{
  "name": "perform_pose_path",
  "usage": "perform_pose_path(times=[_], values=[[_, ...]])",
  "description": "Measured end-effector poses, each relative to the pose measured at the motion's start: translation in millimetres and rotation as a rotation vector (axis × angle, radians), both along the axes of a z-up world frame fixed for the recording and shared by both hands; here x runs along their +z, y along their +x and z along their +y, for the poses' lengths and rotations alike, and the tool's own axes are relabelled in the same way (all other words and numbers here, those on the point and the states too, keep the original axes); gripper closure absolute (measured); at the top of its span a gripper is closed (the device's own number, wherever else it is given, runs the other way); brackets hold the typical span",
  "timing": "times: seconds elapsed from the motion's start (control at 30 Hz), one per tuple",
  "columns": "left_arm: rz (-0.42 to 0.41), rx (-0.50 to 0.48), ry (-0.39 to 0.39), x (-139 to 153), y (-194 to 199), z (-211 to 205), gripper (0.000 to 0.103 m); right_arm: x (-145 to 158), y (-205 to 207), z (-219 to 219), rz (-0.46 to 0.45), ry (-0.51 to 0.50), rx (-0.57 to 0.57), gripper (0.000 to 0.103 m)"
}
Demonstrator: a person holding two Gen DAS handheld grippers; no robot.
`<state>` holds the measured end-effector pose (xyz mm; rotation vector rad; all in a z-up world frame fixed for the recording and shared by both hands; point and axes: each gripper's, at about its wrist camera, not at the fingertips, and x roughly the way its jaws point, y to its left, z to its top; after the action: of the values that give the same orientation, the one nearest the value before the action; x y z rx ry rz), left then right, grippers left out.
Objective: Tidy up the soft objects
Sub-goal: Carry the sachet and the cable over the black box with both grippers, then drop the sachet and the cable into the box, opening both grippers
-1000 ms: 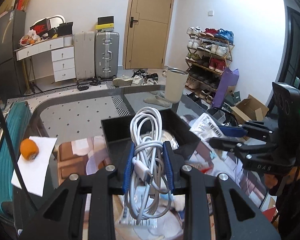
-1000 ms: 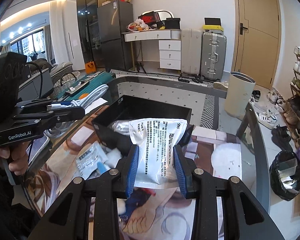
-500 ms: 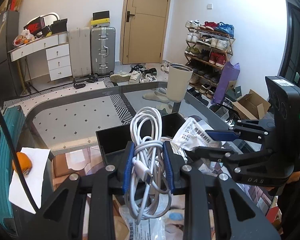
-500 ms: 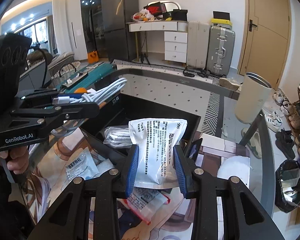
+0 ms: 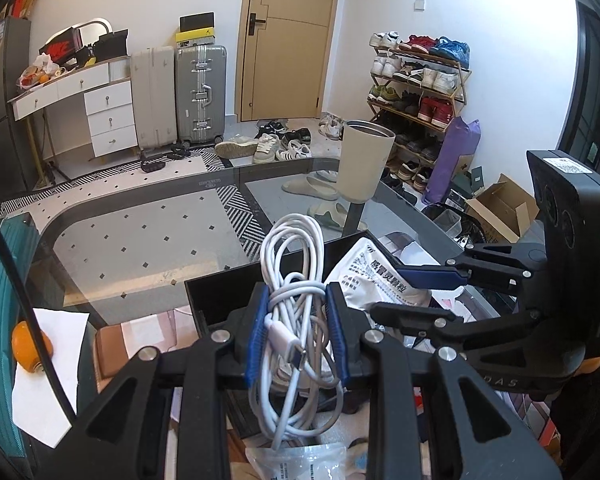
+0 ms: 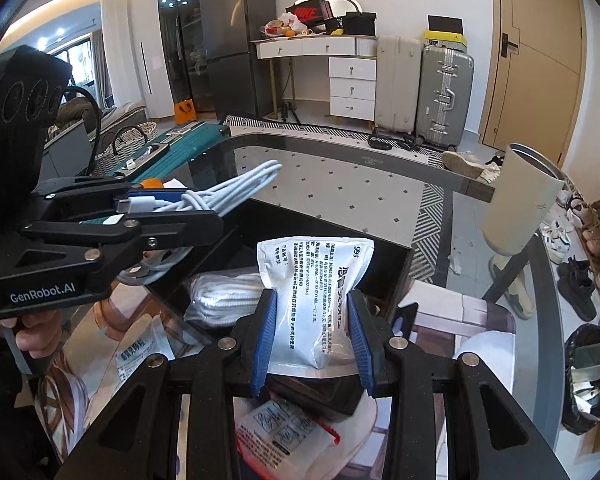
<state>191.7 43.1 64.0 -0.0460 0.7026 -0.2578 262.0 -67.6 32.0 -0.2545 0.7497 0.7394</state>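
My left gripper [image 5: 297, 334] is shut on a coiled white cable bundle [image 5: 292, 280], held just above the near-left corner of a black open box [image 5: 216, 294]. In the right wrist view the same cable bundle [image 6: 236, 190] sticks out of the left gripper [image 6: 196, 210] at the box's left edge. My right gripper [image 6: 311, 334] is shut on a white printed sachet [image 6: 314, 280], held upright over the black open box [image 6: 396, 264]. A white wrapped pack [image 6: 224, 294] lies inside the box. The sachet [image 5: 374, 276] and right gripper [image 5: 412, 292] also show in the left wrist view.
Loose sachets [image 6: 140, 354] and a red-edged packet [image 6: 288, 432] lie on the glass table [image 6: 340, 184] in front of the box. An orange [image 5: 30, 346] rests on white paper at the left. A cream bin [image 6: 520, 204] stands beyond the table's far right edge.
Both grippers have moved forward with their loads, so the box now lies close beneath them. The right gripper with the sachet has come in beside the left one.
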Motion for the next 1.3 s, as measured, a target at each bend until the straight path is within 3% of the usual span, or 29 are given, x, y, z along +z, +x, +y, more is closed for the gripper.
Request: perform_pose_path(times=[0.07, 0.2, 0.43, 0.7, 0.8, 0.87, 0.97, 1.07, 1.2, 1.3], values=[[0.002, -0.001, 0.001, 0, 2, -1, 0.077, -2, 2, 3, 0.001, 0.003, 0.004, 0.068], [0.004, -0.010, 0.005, 0, 7, -3, 0.077, -3, 6, 4, -0.019, -0.013, -0.020, 0.040], [0.019, -0.065, 0.035, -5, 16, -19, 0.076, 6, 2, -13, -0.056, 0.006, -0.036, 0.032], [0.043, -0.128, 0.081, -11, 25, -34, 0.074, 7, -3, -35, -0.060, 0.002, -0.080, 0.031], [0.052, -0.119, 0.102, -12, 23, -32, 0.042, 8, -5, -40, -0.059, 0.000, -0.087, 0.031], [0.044, -0.123, 0.101, -10, 14, -28, 0.041, 8, -8, -41, -0.060, 0.000, -0.092, 0.031], [0.048, -0.095, 0.115, -11, 5, -22, 0.022, 9, -13, -43, -0.058, 0.005, -0.095, 0.031], [0.044, -0.038, 0.131, -12, -4, -12, 0.019, 10, -14, -44, -0.054, 0.014, -0.108, 0.026], [0.037, 0.035, 0.111, -13, -14, 2, 0.001, 8, -19, -50, -0.040, 0.028, -0.119, 0.019], [0.025, 0.079, 0.094, -12, -23, 9, 0.000, 8, -21, -51, -0.030, 0.039, -0.130, 0.012]])
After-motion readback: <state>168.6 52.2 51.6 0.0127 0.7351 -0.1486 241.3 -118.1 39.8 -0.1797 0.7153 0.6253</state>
